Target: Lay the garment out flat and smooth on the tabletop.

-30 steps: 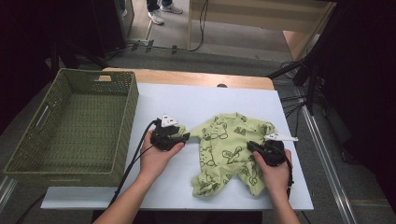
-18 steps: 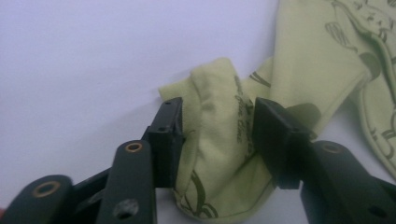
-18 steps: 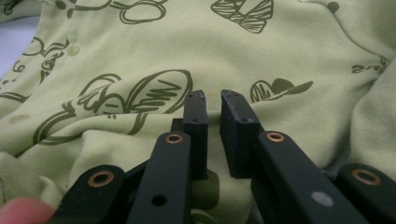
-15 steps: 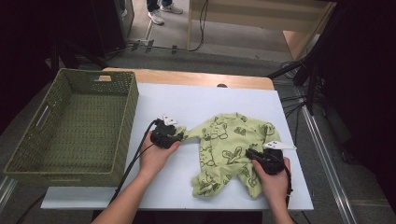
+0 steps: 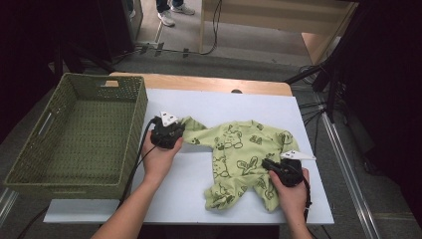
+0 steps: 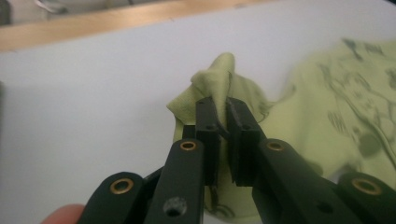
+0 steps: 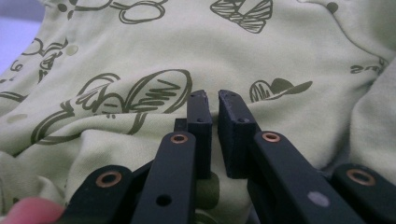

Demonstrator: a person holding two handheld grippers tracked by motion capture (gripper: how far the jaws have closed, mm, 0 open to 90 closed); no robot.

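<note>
high view: green printed baby garment (image 5: pixel 241 154), spread on the white table (image 5: pixel 224 107), right of the green woven basket (image 5: pixel 74 132). my left gripper (image 5: pixel 169 134), at the garment's left sleeve; jaws have just been closing, and the left gripper view shows them pinching a fold of the sleeve. my right gripper (image 5: pixel 278 169), near right edge of the garment, clenched on its cloth.

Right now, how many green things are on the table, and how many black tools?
Light green printed baby garment: 1
Olive green woven plastic basket: 1
Black two-jaw tools: 2, left tool, right tool
Total: 4
</note>
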